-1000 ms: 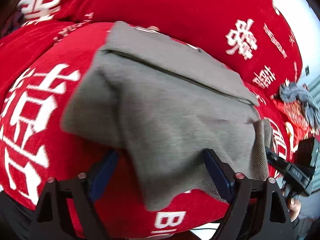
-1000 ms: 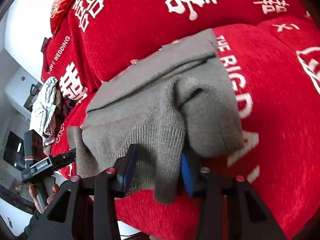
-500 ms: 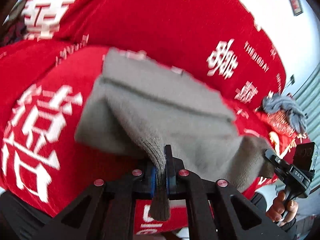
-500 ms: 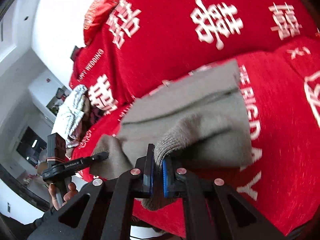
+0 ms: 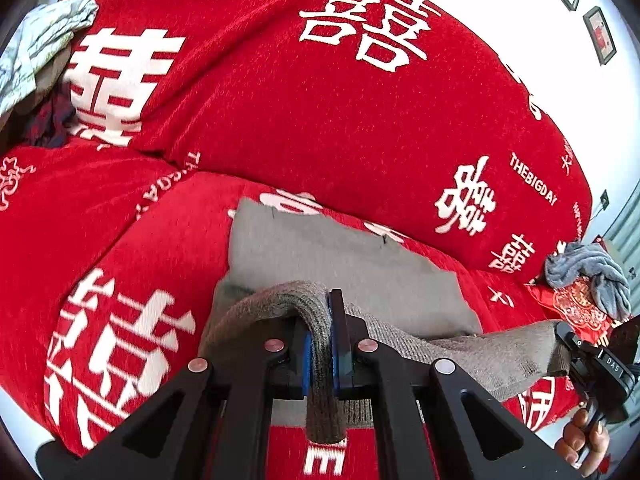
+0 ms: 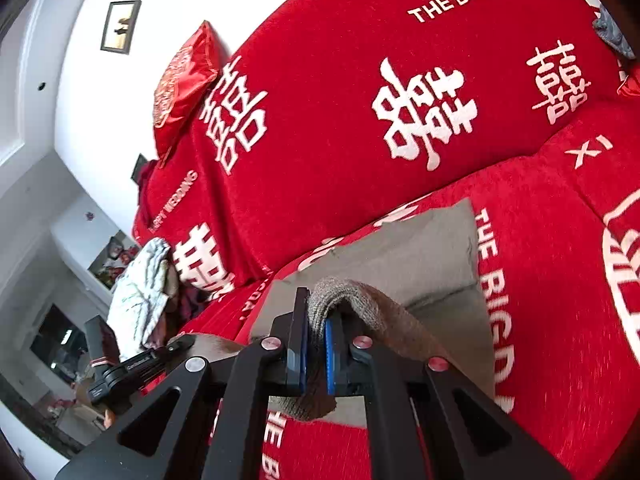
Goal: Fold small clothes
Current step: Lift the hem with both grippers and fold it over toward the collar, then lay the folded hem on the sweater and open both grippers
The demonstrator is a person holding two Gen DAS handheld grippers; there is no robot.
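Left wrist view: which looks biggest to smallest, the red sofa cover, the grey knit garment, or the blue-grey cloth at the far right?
1. Red sofa cover, filling most of the view.
2. Grey knit garment, though it lies nearer the camera, which enlarges it.
3. Blue-grey cloth, looking smallest, partly because it lies farther off.

A grey knit garment (image 5: 344,268) disappears between the black fingers (image 5: 340,344) at lower centre, its pinched edge hidden. At lower right, the frame edge crops a hand (image 5: 584,440). At upper left, a pale cloth bundle (image 5: 40,44) is cut off.
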